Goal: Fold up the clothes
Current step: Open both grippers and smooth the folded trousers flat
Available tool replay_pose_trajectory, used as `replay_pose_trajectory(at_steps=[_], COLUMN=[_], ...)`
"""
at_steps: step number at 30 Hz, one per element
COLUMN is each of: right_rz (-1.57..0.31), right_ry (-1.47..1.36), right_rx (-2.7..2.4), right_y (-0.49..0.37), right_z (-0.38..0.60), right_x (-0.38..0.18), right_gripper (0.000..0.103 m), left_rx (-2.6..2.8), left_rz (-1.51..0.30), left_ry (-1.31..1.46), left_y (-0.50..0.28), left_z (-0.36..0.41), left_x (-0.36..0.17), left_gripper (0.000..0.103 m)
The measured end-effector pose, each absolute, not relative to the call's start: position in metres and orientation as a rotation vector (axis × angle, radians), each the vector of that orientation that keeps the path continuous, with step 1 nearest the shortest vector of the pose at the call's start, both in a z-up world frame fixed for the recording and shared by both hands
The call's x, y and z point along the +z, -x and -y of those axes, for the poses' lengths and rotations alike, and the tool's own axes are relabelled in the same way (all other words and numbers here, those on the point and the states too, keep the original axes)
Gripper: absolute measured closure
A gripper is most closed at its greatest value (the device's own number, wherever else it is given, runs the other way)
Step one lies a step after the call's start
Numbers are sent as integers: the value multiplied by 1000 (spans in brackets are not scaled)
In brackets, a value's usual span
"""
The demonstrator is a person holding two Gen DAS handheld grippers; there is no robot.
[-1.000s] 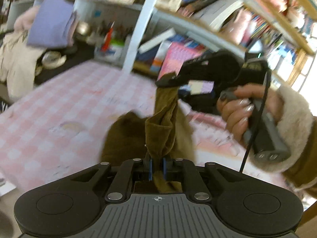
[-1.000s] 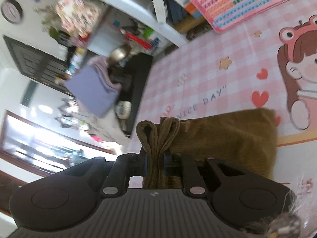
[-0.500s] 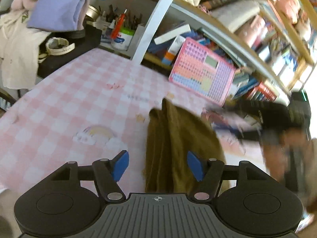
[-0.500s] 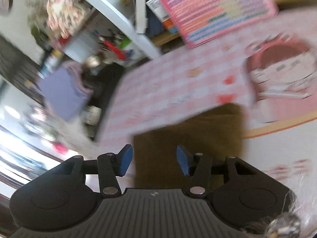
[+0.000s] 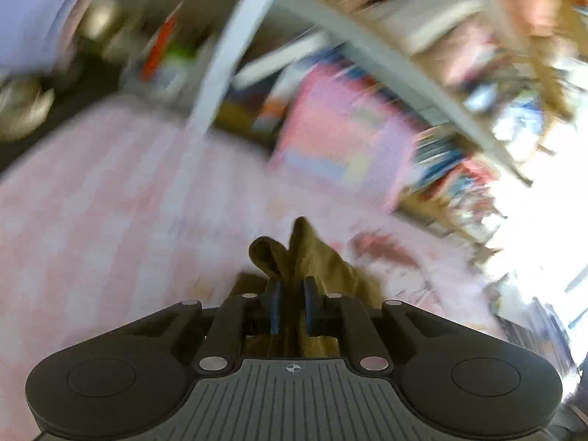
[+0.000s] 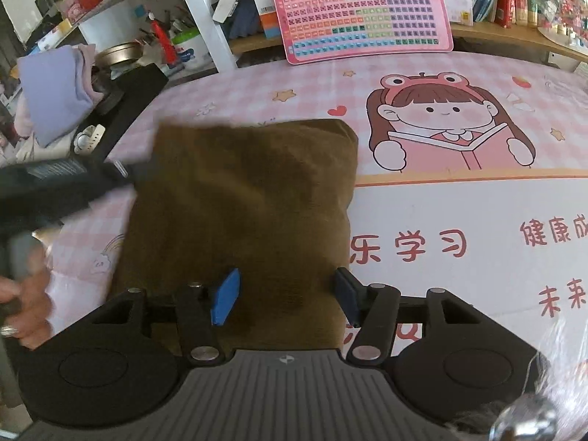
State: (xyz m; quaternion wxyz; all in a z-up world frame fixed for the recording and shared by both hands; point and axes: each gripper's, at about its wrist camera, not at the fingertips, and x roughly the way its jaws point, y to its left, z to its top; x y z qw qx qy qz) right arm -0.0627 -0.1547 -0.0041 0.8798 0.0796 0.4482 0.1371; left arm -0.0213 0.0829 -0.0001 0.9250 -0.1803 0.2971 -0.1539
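I note the left hand-held gripper point(image 5: 292, 303) clamped on the brown garment point(image 6: 242, 217), which lies folded on the bench point(image 6: 459, 205) before a pink keyboard toy point(image 6: 362, 9), the right hand-held gripper point(image 6: 284, 296) spread open above it.

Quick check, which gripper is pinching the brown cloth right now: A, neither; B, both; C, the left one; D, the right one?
C: the left gripper has its fingers closed on a bunch of the brown cloth, while the right gripper is spread open above it.
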Motion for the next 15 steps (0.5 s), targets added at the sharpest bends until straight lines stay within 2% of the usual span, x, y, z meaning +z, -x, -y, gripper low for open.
replay_pose_trajectory(at_steps=[2, 7, 9, 15], right_rz=[-947, -958, -959, -947], right_ry=[-164, -153, -159, -158], right_rx=[272, 258, 254, 263], right_y=[62, 60, 60, 68], right_z=[153, 147, 148, 151], right_x=[-8, -13, -12, -2], right_gripper=[46, 43, 43, 43], left_rx=[-296, -249, -250, -264], left_rz=[-655, -763, -754, -799], left_ry=[372, 379, 405, 392], left_y=[15, 0, 6, 32], left_z=[-85, -89, -96, -103], left_x=[-13, -42, -35, -22], left_gripper=[92, 84, 77, 76])
